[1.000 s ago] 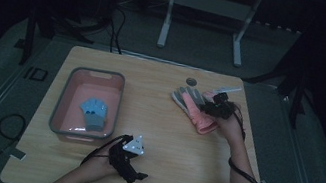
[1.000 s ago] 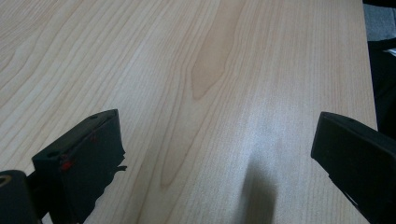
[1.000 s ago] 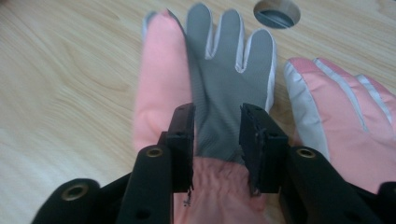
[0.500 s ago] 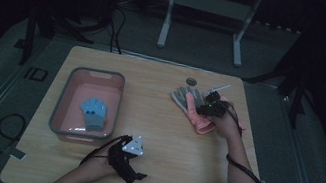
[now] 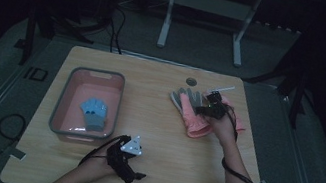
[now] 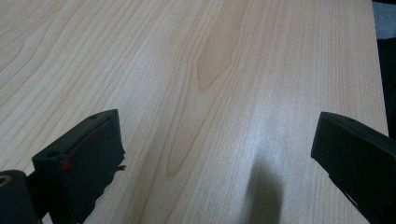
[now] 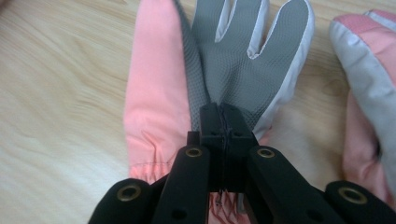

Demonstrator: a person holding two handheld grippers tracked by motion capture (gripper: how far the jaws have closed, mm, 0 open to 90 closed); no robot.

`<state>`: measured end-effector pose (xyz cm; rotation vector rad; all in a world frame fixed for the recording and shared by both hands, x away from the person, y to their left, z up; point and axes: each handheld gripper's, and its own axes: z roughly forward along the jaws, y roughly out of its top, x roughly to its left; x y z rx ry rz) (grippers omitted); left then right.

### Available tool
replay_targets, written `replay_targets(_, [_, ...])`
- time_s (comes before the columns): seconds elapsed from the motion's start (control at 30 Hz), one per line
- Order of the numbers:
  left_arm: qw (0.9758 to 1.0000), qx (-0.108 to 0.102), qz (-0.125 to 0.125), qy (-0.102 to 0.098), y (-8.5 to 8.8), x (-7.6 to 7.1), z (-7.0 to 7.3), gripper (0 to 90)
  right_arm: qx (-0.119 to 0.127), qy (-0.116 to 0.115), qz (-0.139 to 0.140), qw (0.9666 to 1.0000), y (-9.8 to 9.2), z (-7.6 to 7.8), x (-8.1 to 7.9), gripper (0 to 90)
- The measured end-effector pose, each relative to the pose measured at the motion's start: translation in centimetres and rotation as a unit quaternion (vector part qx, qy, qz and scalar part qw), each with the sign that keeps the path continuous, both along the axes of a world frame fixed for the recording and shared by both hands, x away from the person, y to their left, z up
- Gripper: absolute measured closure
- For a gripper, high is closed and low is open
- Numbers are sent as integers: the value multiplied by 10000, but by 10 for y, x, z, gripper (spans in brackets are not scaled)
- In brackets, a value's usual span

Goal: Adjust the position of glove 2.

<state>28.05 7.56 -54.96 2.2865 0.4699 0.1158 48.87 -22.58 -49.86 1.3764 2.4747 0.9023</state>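
Here the right gripper (image 7: 223,122) pinches a pink and grey glove (image 7: 224,70) on the right side of the table (image 5: 166,92).

In the right gripper view its jaws, which have just been closing, stand pressed together on the glove's grey palm near the cuff, with the fabric caught between them. The glove lies flat, palm up, its fingers pointing away from the gripper; a second pink glove (image 7: 369,84) lies just beside it, at the right edge of that view. In the high view the pair (image 5: 193,112) sits toward the far right of the table, under the right hand. The left gripper (image 5: 127,159) rests near the front edge, its jaws spread wide over bare wood with nothing between them. A grey-rimmed pink tub (image 5: 97,76) on the left holds a blue glove (image 5: 94,112).
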Motion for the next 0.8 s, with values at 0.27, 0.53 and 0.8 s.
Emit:
replay_targets(0.27, [10000,7,9,-19,0,0,0,25,647,-420,-591,9953,12,33,-53,895])
replay_targets(0.53, [9999,-56,23,-121,0,-3,3,25,880,-462,-1197,9878,27,33,-96,894])
replay_targets(0.8, [9999,-83,53,-125,3,-2,4,25,880,-367,-1354,9862,42,19,-122,893])
